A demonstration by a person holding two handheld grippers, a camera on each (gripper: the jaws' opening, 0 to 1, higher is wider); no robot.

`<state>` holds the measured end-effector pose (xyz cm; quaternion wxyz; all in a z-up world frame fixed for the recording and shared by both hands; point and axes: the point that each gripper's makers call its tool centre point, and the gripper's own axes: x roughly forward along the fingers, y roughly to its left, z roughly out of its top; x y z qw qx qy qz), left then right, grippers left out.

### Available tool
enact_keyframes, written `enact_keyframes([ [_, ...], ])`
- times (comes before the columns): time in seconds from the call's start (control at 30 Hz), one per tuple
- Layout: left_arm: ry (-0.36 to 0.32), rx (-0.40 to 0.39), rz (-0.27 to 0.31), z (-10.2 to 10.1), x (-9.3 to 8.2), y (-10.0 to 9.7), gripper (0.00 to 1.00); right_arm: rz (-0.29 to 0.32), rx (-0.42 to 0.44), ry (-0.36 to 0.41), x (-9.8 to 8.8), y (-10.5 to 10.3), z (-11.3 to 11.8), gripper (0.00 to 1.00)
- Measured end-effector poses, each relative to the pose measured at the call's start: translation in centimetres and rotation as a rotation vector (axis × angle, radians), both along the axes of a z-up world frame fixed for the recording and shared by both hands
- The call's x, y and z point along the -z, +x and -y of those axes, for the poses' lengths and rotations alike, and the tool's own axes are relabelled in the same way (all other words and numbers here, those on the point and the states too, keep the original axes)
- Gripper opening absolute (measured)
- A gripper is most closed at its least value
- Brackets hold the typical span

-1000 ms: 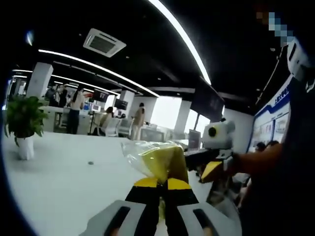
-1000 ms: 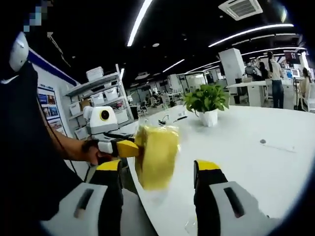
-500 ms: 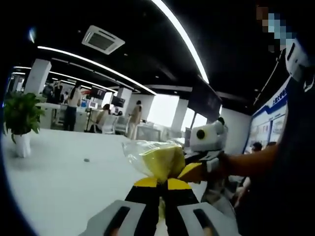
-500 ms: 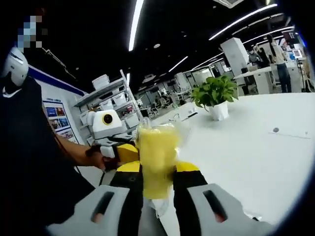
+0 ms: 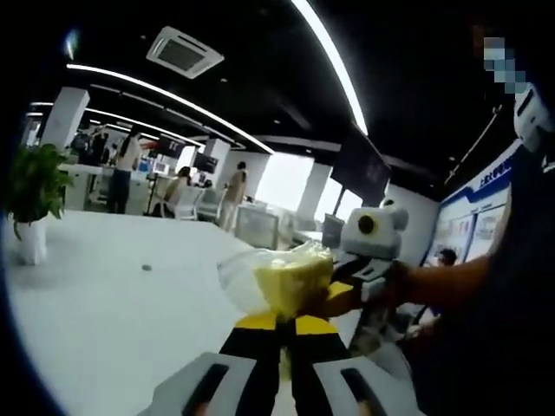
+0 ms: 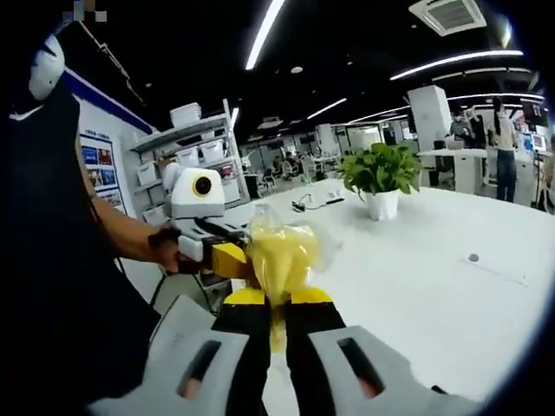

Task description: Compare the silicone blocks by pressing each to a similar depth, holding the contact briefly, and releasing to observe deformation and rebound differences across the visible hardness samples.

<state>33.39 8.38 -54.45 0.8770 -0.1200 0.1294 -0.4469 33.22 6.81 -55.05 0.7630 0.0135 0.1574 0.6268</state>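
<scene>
A yellow silicone block in a clear plastic bag (image 5: 290, 279) is held in the air over the white table (image 5: 104, 303). My left gripper (image 5: 277, 322) is shut on the bag's lower edge. My right gripper (image 5: 336, 299) comes in from the right and pinches the same bag. In the right gripper view the bagged yellow block (image 6: 279, 253) sits squeezed between the jaws of my right gripper (image 6: 277, 296), which are nearly together. My left gripper (image 6: 232, 260) reaches it from the left, held by a person's hand.
A potted plant (image 5: 35, 186) (image 6: 379, 173) stands on the white table (image 6: 434, 286). A small dark spot (image 6: 473, 257) lies on the tabletop. Shelves with boxes (image 6: 191, 147) stand at the left. People stand at desks far behind.
My right gripper was open around the block one second ago; it has since shut on it, and the block looks narrower. The left gripper kept its hold. Both views shifted slightly.
</scene>
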Motion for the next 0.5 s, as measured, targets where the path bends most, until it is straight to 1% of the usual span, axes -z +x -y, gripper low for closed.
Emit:
enact_keyframes([
  [0.03, -0.001, 0.002, 0.003, 0.04, -0.19, -0.02, 0.00, 0.021, -0.005, -0.001, -0.22, 0.02, 0.06, 0.01],
  [0.07, -0.003, 0.001, 0.008, 0.11, -0.50, -0.02, 0.00, 0.000, 0.001, 0.005, -0.47, 0.05, 0.15, 0.01],
  [0.13, -0.008, 0.003, 0.004, 0.06, -0.74, -0.04, 0.00, 0.006, -0.001, 0.008, -0.75, 0.00, 0.15, 0.02],
  [0.17, -0.006, 0.005, 0.005, 0.14, -0.81, -0.06, 0.00, 0.068, -0.008, -0.001, -0.85, 0.12, 0.18, 0.03],
  [0.2, -0.003, -0.001, 0.013, 0.13, -0.90, 0.04, 0.00, 0.172, -0.007, -0.003, -1.14, 0.29, 0.08, 0.04],
  [0.23, -0.005, -0.003, 0.013, 0.06, -0.97, 0.19, 0.00, 0.183, -0.002, -0.002, -1.20, 0.34, 0.09, 0.04],
  [0.27, -0.005, -0.002, 0.011, 0.06, -1.01, 0.23, 0.00, 0.095, 0.015, 0.010, -0.99, 0.04, 0.08, 0.04],
  [0.3, 0.001, 0.004, 0.010, 0.09, -1.02, 0.19, 0.01, 0.055, 0.018, 0.019, -0.94, -0.04, 0.13, 0.05],
  [0.33, 0.013, 0.006, 0.019, 0.18, -1.00, 0.10, 0.01, 0.070, 0.013, 0.015, -0.89, 0.25, 0.23, 0.05],
  [0.37, 0.025, 0.005, 0.022, 0.32, -0.89, 0.05, 0.01, 0.067, 0.010, 0.015, -0.83, 0.30, 0.20, 0.05],
  [0.43, 0.023, 0.005, 0.017, 0.23, -0.78, 0.03, 0.01, 0.045, 0.010, 0.017, -0.72, 0.23, 0.22, 0.06],
  [0.5, 0.019, -0.001, 0.019, 0.22, -0.77, 0.04, 0.01, 0.045, 0.015, 0.021, -0.71, 0.27, 0.24, 0.05],
])
